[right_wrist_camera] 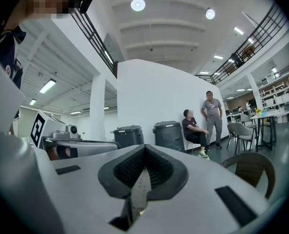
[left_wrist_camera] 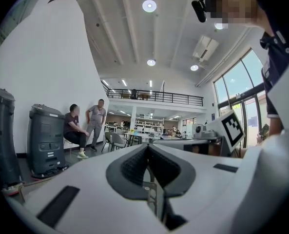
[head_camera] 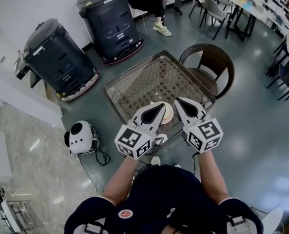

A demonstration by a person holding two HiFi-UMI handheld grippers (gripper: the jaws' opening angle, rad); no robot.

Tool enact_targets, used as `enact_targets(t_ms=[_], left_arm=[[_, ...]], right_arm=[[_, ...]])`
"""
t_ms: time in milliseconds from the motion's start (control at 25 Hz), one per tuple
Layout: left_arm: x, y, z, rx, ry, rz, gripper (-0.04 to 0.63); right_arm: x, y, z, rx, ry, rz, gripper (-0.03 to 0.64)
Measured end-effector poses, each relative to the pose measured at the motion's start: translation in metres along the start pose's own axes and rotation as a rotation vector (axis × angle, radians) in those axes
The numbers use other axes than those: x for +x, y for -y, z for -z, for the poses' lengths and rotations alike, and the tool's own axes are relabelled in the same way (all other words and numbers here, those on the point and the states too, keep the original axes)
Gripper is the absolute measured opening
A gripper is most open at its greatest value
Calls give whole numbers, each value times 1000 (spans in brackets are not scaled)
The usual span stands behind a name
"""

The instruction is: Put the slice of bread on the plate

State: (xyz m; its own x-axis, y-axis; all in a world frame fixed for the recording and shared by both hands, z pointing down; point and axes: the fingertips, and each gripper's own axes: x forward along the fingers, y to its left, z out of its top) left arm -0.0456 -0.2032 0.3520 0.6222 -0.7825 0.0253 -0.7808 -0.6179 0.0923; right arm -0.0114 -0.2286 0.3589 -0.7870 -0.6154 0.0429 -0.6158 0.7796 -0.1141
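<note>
Left gripper and right gripper hover side by side, both jaws closed and empty, over the plate at 6 o'clock on the surface.

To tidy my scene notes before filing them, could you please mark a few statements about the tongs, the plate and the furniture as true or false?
1. The left tongs and the right tongs are both shut and empty. True.
2. The plate lies on the floor. False: it lies on the table, just below the two tongs in the head view.
3. A wicker chair stands at the table. True.
4. Three dark machines stand by the wall. False: there are two dark machines.
</note>
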Motion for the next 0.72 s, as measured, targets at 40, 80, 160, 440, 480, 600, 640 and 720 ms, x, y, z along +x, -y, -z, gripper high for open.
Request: enact_targets(t_ms=[40,80,160,440,480,600,640,720], left_arm=[[0,2,-2,3,2,2,8],[1,3,-4,7,5,4,8],[2,5,-6,11,10,7,8],[7,6,-9,-2,12,7,8],[8,6,-9,-4,12,5,8],[8,6,-10,-9,13,3,8],[8,5,-9,-10,12,2,8],[8,2,-6,-13,10,-1,8]], right_arm=[[0,-1,-3,-5,5,-4,6],[-1,-2,-4,-10,9,-7,6],[-1,-3,-6,-15,13,-10,5],[-2,-1,-13,-23,14,-15,5],[-3,-1,-15,-24,14,-16,5],[-2,-1,-17,-27,15,-21,6],[-2,-1,-17,-27,16,-22,5],[-1,-1,-16,-29,18,-23,6]])
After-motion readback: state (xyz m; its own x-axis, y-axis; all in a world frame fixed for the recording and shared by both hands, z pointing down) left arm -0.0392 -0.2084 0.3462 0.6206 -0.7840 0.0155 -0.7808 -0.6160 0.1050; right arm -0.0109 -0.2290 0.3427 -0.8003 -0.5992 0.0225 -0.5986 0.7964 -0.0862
